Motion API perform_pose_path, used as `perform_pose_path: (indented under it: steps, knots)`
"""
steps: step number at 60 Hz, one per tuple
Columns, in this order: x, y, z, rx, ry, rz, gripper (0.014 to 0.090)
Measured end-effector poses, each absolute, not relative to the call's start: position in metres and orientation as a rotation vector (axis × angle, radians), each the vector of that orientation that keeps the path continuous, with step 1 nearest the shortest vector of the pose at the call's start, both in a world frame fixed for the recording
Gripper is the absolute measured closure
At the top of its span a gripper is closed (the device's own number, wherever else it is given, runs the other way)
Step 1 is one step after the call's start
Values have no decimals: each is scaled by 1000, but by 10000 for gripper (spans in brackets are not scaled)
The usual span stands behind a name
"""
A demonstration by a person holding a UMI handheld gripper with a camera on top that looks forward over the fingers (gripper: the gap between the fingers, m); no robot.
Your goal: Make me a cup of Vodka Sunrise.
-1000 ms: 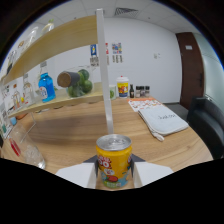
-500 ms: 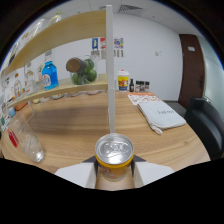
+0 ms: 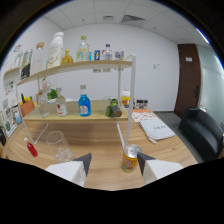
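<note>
Gripper (image 3: 114,165) open, can (image 3: 130,159) between fingers

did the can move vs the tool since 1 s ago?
Yes. The can sat centred between the tool's fingers; now it tilts beside the white post, off-centre near one finger.

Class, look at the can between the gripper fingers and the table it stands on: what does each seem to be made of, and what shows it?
Can: probably aluminium, judging by its shiny silver lid and printed yellow-orange wall. Table: looks like wood or wood-look laminate, warm brown with a smooth, slightly glossy top. The hand-held gripper is open, with the can standing between its fingers.
</note>
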State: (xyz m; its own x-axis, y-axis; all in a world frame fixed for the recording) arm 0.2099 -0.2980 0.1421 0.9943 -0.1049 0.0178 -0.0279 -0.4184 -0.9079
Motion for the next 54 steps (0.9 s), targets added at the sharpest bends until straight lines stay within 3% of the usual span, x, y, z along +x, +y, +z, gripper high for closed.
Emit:
perform_pose_path:
  steps: [24,44,54]
  knots:
    - [49,-339,148,-1967,22,38,183]
    - [-37,-220,227,-1796,-38,103,189]
    - [-54,-154,225,-1806,-44,64,256]
